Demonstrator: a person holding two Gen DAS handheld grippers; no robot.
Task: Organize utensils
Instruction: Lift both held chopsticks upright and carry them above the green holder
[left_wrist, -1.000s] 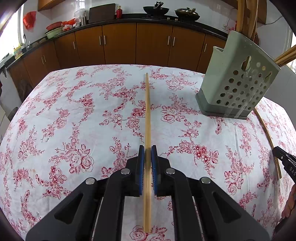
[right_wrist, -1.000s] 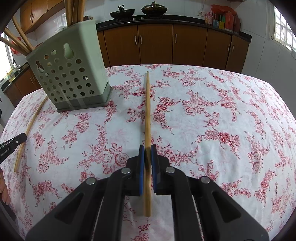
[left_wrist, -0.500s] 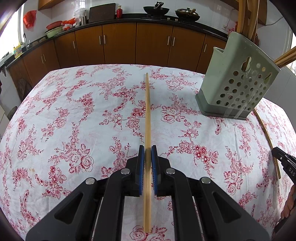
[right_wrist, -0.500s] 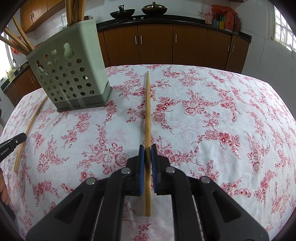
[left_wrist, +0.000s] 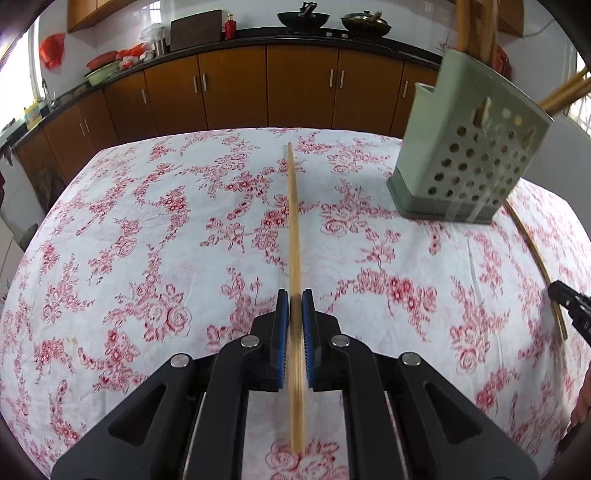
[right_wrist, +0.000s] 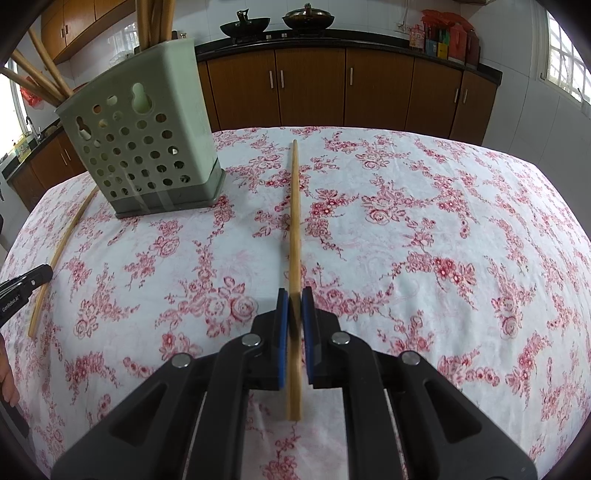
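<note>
My left gripper is shut on a pale bamboo chopstick, which points straight ahead over the flowered tablecloth. My right gripper is shut on a second, rounder wooden chopstick, also pointing forward. A green perforated utensil holder stands between the two grippers with several wooden sticks upright in it. In the left wrist view the right gripper's black tip and its chopstick show at the right edge. In the right wrist view the left gripper's tip shows with its chopstick.
Brown kitchen cabinets and a dark counter with two woks run behind the table. The cloth's far edge lies just beyond the chopstick tips. A person's fingers show at the right edge.
</note>
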